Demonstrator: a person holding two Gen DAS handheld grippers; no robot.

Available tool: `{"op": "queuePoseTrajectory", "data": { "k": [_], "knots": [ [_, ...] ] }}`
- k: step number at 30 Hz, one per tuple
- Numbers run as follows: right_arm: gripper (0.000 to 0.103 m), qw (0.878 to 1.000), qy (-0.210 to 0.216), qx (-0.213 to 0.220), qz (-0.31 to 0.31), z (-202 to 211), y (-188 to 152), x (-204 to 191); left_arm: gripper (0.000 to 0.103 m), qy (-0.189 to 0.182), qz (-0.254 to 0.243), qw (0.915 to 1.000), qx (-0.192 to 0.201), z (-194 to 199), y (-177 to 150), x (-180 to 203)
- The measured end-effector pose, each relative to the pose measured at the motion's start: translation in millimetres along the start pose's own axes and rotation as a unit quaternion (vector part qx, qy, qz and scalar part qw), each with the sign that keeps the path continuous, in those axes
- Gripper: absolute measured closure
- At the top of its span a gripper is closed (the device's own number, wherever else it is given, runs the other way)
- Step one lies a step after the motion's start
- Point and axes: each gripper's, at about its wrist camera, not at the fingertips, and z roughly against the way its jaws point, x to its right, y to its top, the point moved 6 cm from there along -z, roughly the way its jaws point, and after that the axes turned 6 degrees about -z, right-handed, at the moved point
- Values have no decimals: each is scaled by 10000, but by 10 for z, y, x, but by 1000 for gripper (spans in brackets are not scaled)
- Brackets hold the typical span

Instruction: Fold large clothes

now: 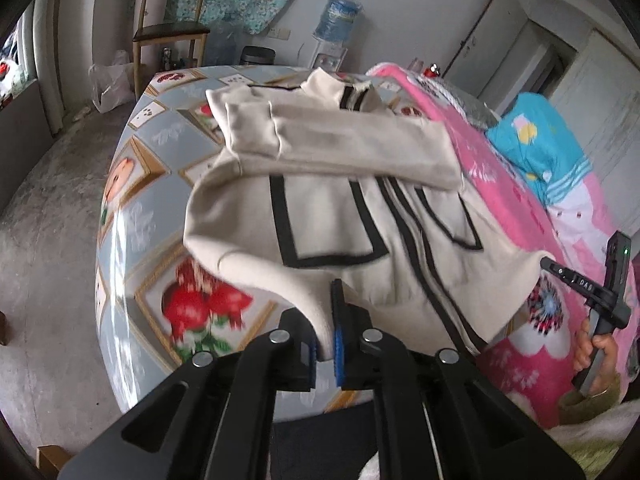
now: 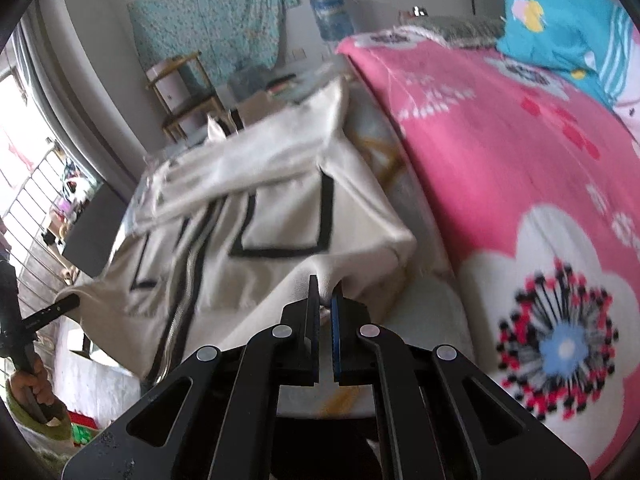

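Note:
A cream jacket (image 1: pixel 320 216) with black trim lies on the table, its sleeves folded across the chest. My left gripper (image 1: pixel 326 320) is shut on its near-left hem corner and lifts it off the table. My right gripper (image 2: pixel 325 292) is shut on the near-right hem corner of the jacket (image 2: pixel 260 200), also raised. The right gripper shows in the left wrist view (image 1: pixel 560 272) at the right, the left gripper in the right wrist view (image 2: pixel 60 306) at the left. The hem hangs stretched between them.
The table (image 1: pixel 152 184) has a fruit-print cloth. A pink flowered blanket (image 2: pixel 500 168) and a blue pillow (image 2: pixel 560 20) lie on the right. A wooden chair (image 1: pixel 168 32), a water dispenser (image 1: pixel 334 28) and a plastic bag (image 1: pixel 110 84) stand beyond the table.

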Motion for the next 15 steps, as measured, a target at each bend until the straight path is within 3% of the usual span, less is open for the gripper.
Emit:
{"op": "queuePoseTrajectory", "data": {
  "k": [8, 12, 15],
  "knots": [
    [99, 9998, 155, 146, 49, -486, 702, -138, 97, -383, 637, 9969, 266, -167, 597, -345],
    [98, 9998, 129, 65, -112, -896, 998, -106, 96, -521, 1073, 9928, 98, -453, 768, -598],
    [94, 9985, 188, -170, -479, -1276, 1076, 23, 90, -578, 1478, 9873, 22, -691, 796, -830]
  ]
}}
